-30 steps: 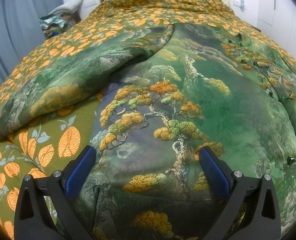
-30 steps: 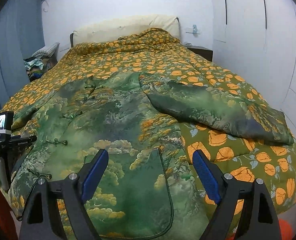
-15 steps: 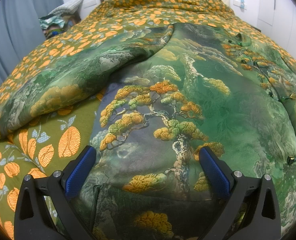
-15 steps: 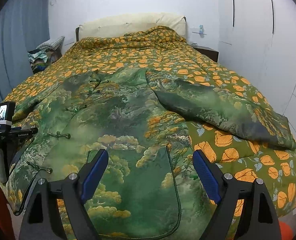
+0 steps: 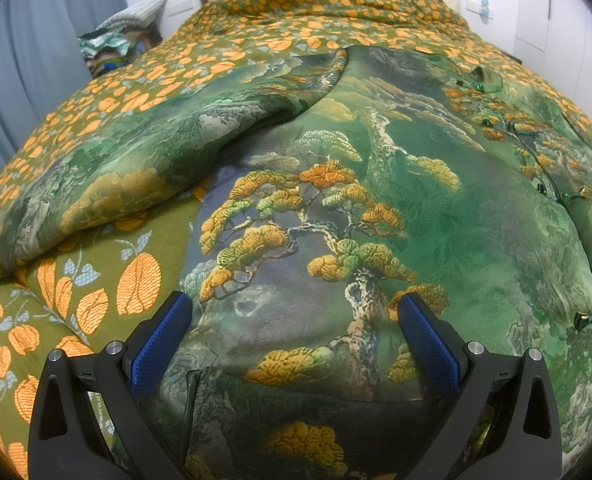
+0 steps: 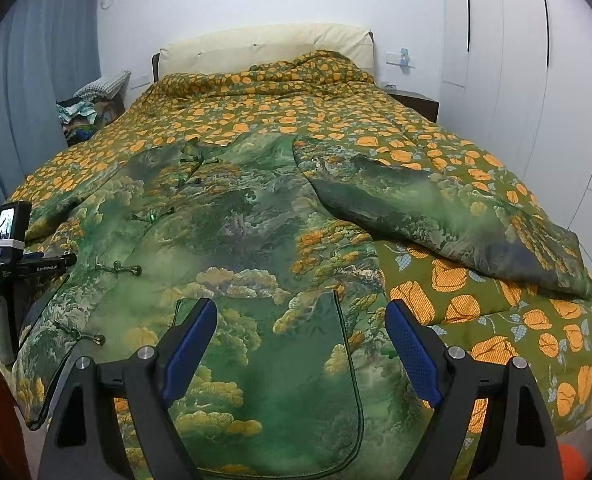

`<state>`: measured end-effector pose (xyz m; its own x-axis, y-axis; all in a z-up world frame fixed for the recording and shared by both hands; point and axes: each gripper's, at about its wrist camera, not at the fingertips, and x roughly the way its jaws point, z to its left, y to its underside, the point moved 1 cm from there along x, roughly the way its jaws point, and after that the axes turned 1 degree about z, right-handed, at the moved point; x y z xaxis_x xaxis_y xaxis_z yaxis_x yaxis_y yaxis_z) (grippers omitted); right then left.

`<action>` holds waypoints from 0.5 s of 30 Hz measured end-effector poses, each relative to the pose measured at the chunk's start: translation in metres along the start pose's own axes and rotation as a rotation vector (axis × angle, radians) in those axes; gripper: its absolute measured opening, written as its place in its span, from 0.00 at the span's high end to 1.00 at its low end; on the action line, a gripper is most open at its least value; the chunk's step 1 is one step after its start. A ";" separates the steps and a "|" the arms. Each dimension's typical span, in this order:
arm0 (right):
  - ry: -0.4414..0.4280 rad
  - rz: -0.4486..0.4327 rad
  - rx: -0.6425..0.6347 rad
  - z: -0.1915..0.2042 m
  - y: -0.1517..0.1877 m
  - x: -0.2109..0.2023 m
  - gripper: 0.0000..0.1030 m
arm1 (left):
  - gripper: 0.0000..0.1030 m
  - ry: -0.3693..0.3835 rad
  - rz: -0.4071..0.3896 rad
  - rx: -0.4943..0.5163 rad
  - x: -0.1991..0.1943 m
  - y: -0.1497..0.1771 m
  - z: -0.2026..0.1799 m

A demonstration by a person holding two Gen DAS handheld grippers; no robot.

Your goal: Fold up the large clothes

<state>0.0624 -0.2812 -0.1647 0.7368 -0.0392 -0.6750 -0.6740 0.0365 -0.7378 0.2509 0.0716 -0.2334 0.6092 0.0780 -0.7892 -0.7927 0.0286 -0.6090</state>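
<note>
A large green jacket (image 6: 232, 240) printed with pine trees and mountains lies spread flat, front up, on the bed, with knot buttons down its middle. In the left wrist view the jacket (image 5: 375, 208) fills the frame, one sleeve (image 5: 136, 168) stretched out to the left. Its other sleeve (image 6: 435, 216) lies out to the right. My left gripper (image 5: 292, 312) hovers open over the hem near a patch pocket. My right gripper (image 6: 299, 320) is open above the other pocket (image 6: 280, 360). Nothing sits between either pair of blue pads.
An olive quilt (image 6: 296, 120) with orange fruit covers the bed. A cream headboard (image 6: 264, 44) and white wardrobe doors (image 6: 515, 60) stand behind. Blue curtains (image 5: 36, 40) and a pile of clothes (image 5: 116, 44) are at the left. The left gripper's handle and camera (image 6: 12, 256) show at the right wrist view's left edge.
The right wrist view has tilted slightly, so the bed sits lower in frame. The left gripper and the jacket have not moved.
</note>
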 end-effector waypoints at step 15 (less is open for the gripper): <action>0.040 -0.052 0.701 -0.203 -0.001 -0.012 0.17 | 0.00 0.000 0.000 -0.001 0.000 0.000 0.000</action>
<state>0.0433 -0.4835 -0.1556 0.7552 -0.0949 -0.6486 -0.4347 0.6681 -0.6039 0.2512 0.0716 -0.2335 0.6089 0.0781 -0.7894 -0.7928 0.0280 -0.6088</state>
